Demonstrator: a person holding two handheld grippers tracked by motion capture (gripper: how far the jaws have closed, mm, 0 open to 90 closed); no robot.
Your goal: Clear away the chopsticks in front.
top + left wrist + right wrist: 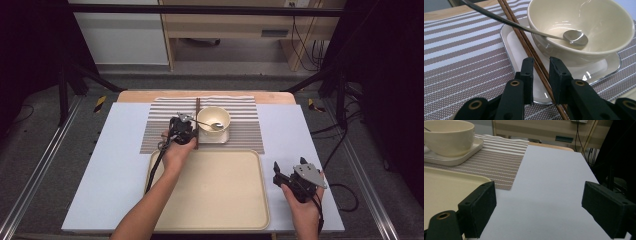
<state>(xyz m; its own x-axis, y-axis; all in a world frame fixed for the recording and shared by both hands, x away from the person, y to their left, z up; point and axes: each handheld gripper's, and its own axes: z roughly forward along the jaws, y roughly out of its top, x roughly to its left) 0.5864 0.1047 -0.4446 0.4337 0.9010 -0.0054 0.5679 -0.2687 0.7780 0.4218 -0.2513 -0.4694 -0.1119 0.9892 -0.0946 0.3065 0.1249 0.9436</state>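
Observation:
A pair of dark wooden chopsticks (197,120) (524,40) lies along the left edge of a small white plate (216,138) (516,47). A cream bowl (213,119) (584,22) stands on that plate with a metal spoon (211,124) (575,38) resting in it. My left gripper (193,133) (541,61) is lowered over the chopsticks' near end. Its jaws stand close on either side of them, with a sliver of plate still showing beside the left pad. My right gripper (289,164) (539,197) is held wide open over bare table at the right, with nothing between its jaws.
A striped placemat (245,135) (499,160) lies under the plate at the far middle. A large cream tray (210,185) (446,185) sits in front of it. The pale blue table top (120,150) extends to both sides; black frame posts stand beyond the corners.

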